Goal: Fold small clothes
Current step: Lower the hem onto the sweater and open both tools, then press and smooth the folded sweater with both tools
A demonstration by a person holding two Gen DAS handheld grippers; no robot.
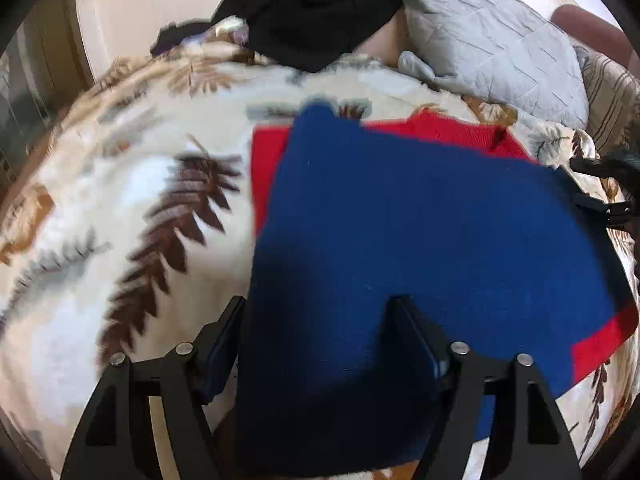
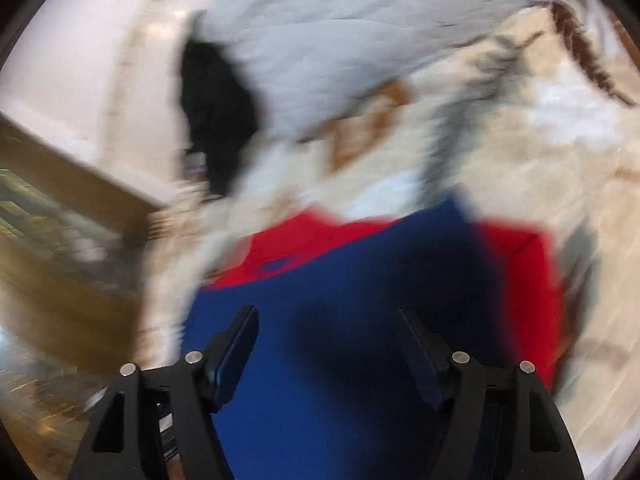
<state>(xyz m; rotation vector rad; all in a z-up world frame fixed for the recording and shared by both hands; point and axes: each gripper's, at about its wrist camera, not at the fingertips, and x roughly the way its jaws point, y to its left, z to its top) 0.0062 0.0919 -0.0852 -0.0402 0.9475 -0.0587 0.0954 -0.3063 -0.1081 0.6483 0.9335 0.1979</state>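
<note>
A blue and red knitted garment (image 1: 400,220) lies folded flat on the leaf-patterned blanket (image 1: 120,200), the blue layer on top and red showing at its far edge and right corner. My left gripper (image 1: 318,300) stands open over the garment's near edge, its pads apart from the cloth. At the right edge of the left wrist view, the right gripper (image 1: 600,192) reaches the garment's right side. In the blurred right wrist view the same garment (image 2: 360,280) lies below my right gripper (image 2: 326,312), which is open with nothing pinched.
A black garment (image 1: 316,8) is heaped at the far side of the bed beside a grey quilted pillow (image 1: 492,40). A striped cushion (image 1: 612,96) sits at the far right. Wooden furniture (image 2: 60,240) stands beyond the bed's edge in the right wrist view.
</note>
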